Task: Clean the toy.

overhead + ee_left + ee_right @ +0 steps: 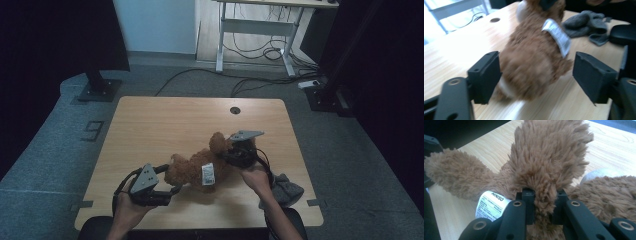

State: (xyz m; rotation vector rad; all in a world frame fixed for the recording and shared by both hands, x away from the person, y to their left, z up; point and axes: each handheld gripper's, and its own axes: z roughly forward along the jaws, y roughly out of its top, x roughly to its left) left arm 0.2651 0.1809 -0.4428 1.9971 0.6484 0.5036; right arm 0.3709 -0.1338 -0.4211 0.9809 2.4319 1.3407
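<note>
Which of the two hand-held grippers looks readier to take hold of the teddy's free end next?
Left. The left hand-held gripper stands open with the plush bear between its jaws, unpinched. The right hand-held gripper is already clamped on a furry limb, so it is likely busy holding.

In the left gripper view the plush bear point(534, 57) is smeared by motion blur and its head runs off the top edge. Its white label point(491, 206) carries small print too fine to read — only the brand word is legible. The grey cloth point(286, 190) lies partly behind the right forearm — its shape cannot be told.
</note>
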